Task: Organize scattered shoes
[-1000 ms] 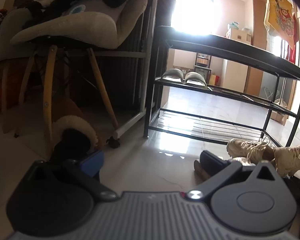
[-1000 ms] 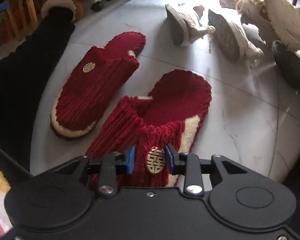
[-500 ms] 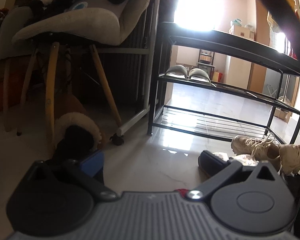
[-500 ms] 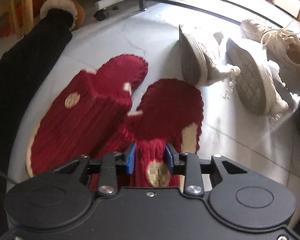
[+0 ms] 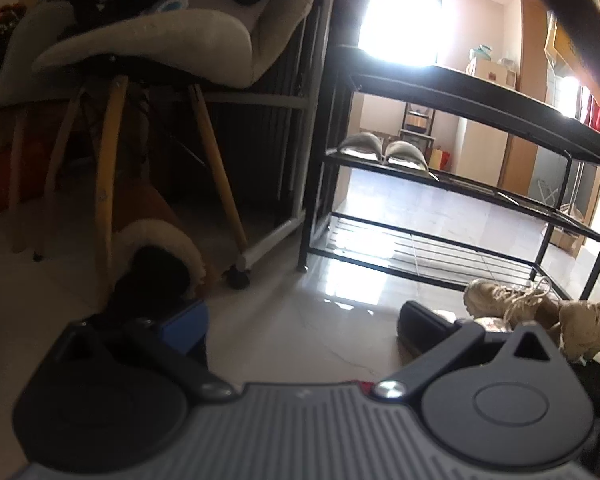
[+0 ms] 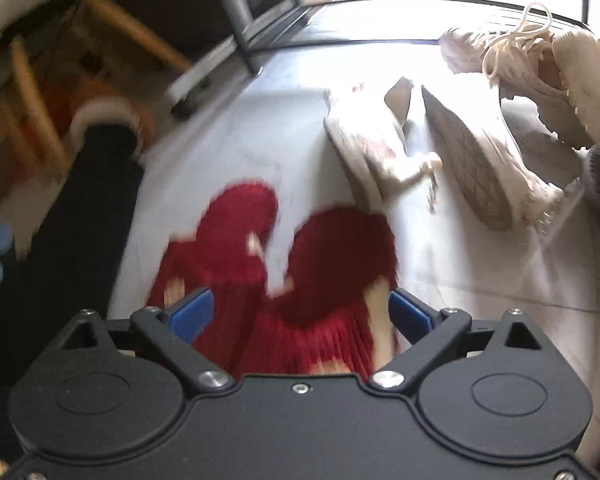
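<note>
On the pale floor, two fuzzy red slippers (image 6: pixel 284 276) lie side by side; the right gripper (image 6: pixel 300 314) is opening above them, the left gripper (image 5: pixel 300 328) wide apart, empty.

Right gripper (image 6: pixel 300 312) above red slippers (image 6: pixel 300 264), jaws opening, blue pads clear of fabric. Slippers lie side by side on pale floor (image 6: pixel 480 272). Beyond slippers: white sneakers (image 6: pixel 432 148) tipped on sides; beige sneakers (image 6: pixel 540 64) farther right.
</note>
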